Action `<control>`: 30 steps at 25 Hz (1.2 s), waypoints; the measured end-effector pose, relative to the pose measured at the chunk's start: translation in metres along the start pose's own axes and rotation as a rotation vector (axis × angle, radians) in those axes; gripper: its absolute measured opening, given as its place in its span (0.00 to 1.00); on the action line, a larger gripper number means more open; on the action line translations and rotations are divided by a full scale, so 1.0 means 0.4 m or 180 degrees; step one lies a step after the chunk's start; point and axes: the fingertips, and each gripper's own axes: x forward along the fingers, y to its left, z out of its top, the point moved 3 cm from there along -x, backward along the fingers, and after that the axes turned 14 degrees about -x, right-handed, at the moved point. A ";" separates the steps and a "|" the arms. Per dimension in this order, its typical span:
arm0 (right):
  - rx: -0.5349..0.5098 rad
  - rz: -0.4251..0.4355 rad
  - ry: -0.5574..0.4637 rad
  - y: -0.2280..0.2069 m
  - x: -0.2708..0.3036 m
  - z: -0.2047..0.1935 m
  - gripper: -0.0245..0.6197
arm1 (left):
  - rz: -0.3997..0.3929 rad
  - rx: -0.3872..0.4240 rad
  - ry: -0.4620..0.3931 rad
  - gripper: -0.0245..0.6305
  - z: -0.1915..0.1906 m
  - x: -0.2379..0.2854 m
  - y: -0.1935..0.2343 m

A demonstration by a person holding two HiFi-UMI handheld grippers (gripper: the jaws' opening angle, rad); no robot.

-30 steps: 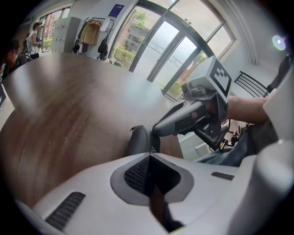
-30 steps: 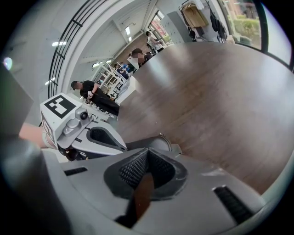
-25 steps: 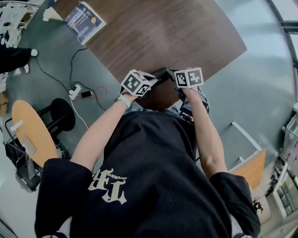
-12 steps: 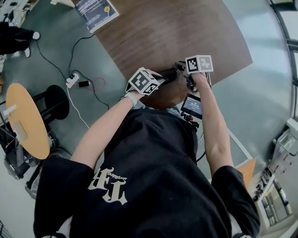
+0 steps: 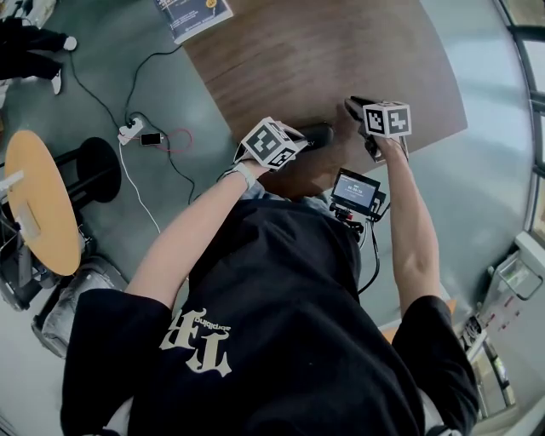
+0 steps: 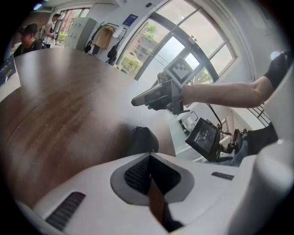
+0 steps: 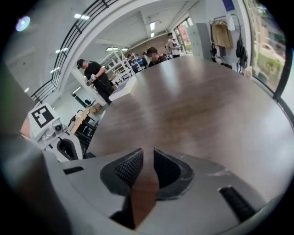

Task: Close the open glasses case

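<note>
The black glasses case (image 5: 316, 134) lies near the front edge of the brown table (image 5: 298, 60). In the left gripper view it is a dark rounded lump (image 6: 140, 140) just ahead of the jaws, and it looks closed. My left gripper (image 6: 148, 161) is shut and holds nothing; its marker cube (image 5: 272, 142) sits right beside the case. My right gripper (image 5: 358, 106) hovers over the table to the right of the case, apart from it. In its own view the right gripper (image 7: 147, 158) has its jaws almost together, with only a thin slit and nothing between them.
A small monitor (image 5: 355, 192) hangs off the table's front edge at the person's chest. A booklet (image 5: 192, 13) lies at the table's far left corner. A power strip with cables (image 5: 132, 130) and a round orange stool (image 5: 38, 204) are on the floor at left. Other people (image 7: 94, 73) stand beyond the table.
My right gripper has drawn away from the case to the right and slightly farther over the table. The left gripper has stayed beside the case.
</note>
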 end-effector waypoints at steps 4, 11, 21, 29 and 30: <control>-0.0545 0.0340 0.0328 0.038 0.005 0.002 0.13 | 0.0013 0.0037 0.0007 0.04 -0.002 -0.004 -0.010; -0.0082 0.1083 0.1091 0.124 0.079 0.008 0.13 | 0.0035 0.0018 -0.0003 0.04 0.006 -0.003 0.004; 0.0178 0.1299 0.1922 0.171 0.131 -0.003 0.14 | 0.0042 0.0099 0.0057 0.04 0.009 0.009 -0.006; 0.0248 0.1273 0.2127 0.180 0.129 -0.021 0.14 | 0.0021 0.0147 0.0089 0.04 0.005 0.015 -0.016; 0.0260 0.1264 0.2139 0.179 0.129 -0.023 0.14 | 0.0022 0.0152 0.0092 0.04 0.004 0.016 -0.015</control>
